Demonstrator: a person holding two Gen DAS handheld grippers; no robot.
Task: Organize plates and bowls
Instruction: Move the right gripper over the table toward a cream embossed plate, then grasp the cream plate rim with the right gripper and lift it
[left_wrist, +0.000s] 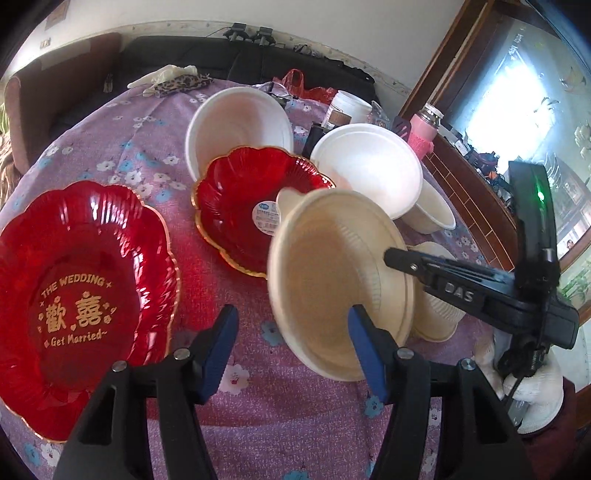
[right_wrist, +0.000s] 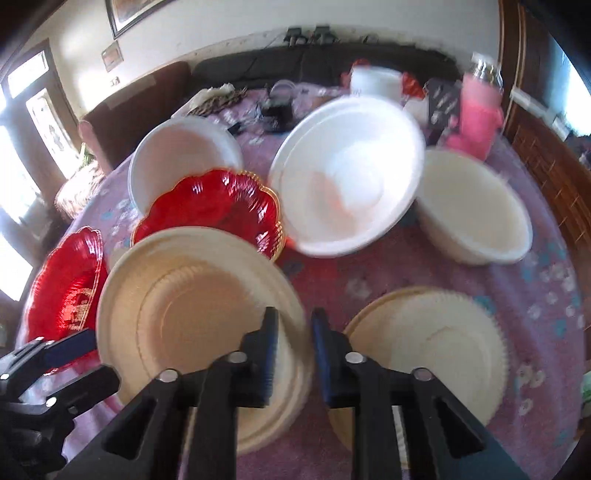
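Note:
My right gripper (right_wrist: 293, 350) is shut on the rim of a cream paper bowl (right_wrist: 192, 317), held tilted above the table; the same bowl (left_wrist: 332, 280) shows in the left wrist view, with the right gripper (left_wrist: 391, 256) on its rim. My left gripper (left_wrist: 291, 347) is open and empty, its right finger close beside the bowl. A large red wedding plate (left_wrist: 81, 295) lies at left and a smaller red plate (left_wrist: 251, 206) in the middle. White bowls (left_wrist: 240, 125) (left_wrist: 369, 166) stand behind it. Another cream bowl (right_wrist: 428, 347) sits upside down at right.
A purple flowered cloth (left_wrist: 280, 413) covers the round table. A cream bowl (right_wrist: 472, 210) stands at right. A pink bottle (right_wrist: 476, 107), a white jar (left_wrist: 351, 105) and red bags crowd the far edge. A dark sofa stands beyond.

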